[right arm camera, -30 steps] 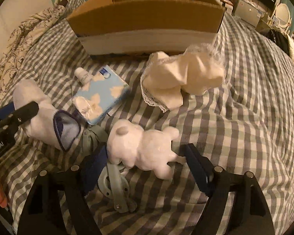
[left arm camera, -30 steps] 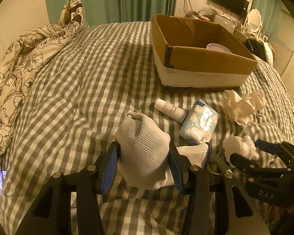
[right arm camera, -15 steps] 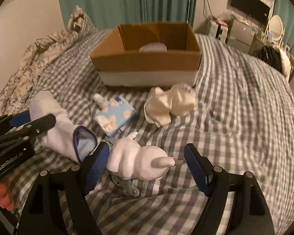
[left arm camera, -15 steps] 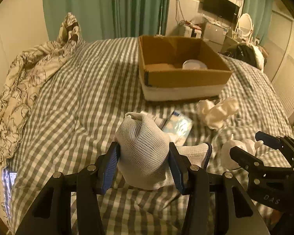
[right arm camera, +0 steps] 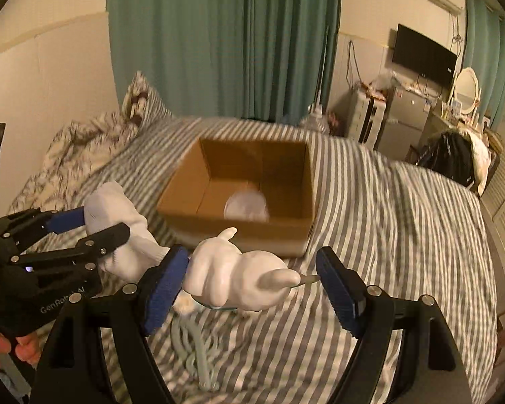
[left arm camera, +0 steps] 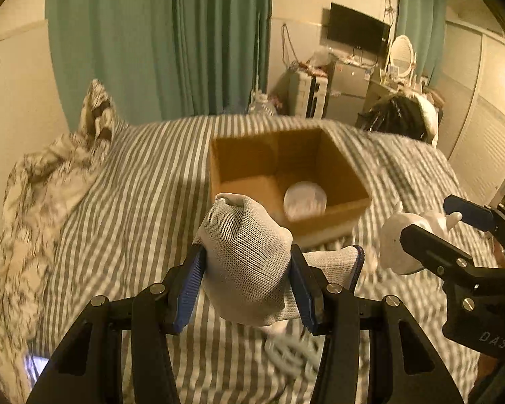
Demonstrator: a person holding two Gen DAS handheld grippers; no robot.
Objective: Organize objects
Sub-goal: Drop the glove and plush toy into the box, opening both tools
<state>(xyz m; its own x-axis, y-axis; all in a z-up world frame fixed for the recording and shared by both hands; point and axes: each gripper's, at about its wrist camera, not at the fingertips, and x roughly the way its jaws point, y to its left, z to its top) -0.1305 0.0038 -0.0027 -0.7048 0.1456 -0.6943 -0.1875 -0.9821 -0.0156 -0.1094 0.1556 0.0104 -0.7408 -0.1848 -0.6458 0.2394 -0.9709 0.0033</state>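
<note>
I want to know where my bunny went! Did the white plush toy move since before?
Yes. The white plush toy, held in the right gripper, has risen off the checked bedspread and now hangs in front of the brown cardboard box.

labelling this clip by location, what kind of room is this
Most likely a bedroom in a home. A bed with a grey-and-white checked cover fills the view, a crumpled floral duvet lies along its side, and a black wall-mounted television and an oval white vanity mirror stand behind.
</note>
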